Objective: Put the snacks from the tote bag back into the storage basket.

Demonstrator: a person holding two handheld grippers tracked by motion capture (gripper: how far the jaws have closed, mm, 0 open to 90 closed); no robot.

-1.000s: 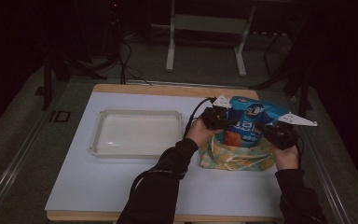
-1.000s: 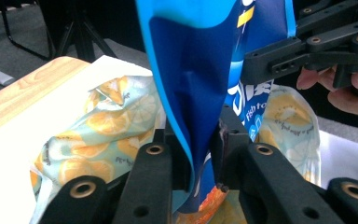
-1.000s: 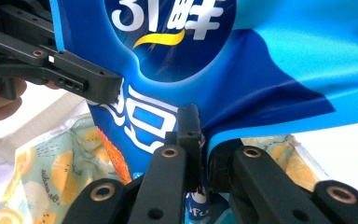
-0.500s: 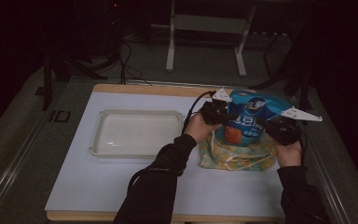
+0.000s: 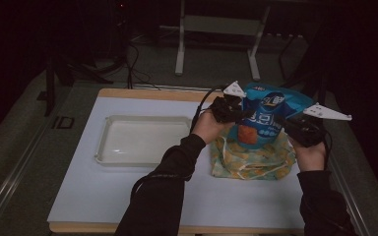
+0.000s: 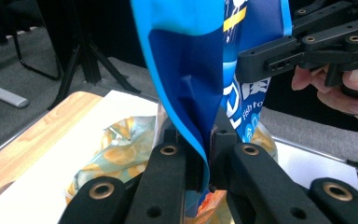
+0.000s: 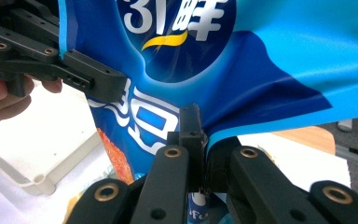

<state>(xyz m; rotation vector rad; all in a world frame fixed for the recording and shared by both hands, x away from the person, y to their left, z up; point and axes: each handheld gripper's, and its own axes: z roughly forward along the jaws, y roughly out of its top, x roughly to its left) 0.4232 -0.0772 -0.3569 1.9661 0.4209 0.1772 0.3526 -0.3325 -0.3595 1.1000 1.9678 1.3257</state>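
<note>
- The blue snack bag (image 5: 266,115) is held up in the air above the right part of the white tabletop (image 5: 128,191), between the two grippers.
- The left gripper (image 5: 234,114) holds the left edge of the bag. In the left gripper view its jaws are closed tightly on a fold of the blue film (image 6: 191,93), with almost no gap between them.
- The right gripper (image 5: 295,129) holds the right edge of the bag. In the right gripper view its jaws are also pressed together on the bag (image 7: 261,70), and the film is wrinkled at that place.
- Under the bag lies a yellow and green patterned cloth bag (image 5: 253,160) on the tabletop, and the lower end of the snack bag is just above it or touching it; I cannot tell which.
- A shallow white tray (image 5: 103,147) stands on the left part of the tabletop, well apart from the bag.
- The person's forearms in dark sleeves (image 5: 162,191) come in from the bottom of the high view.
</note>
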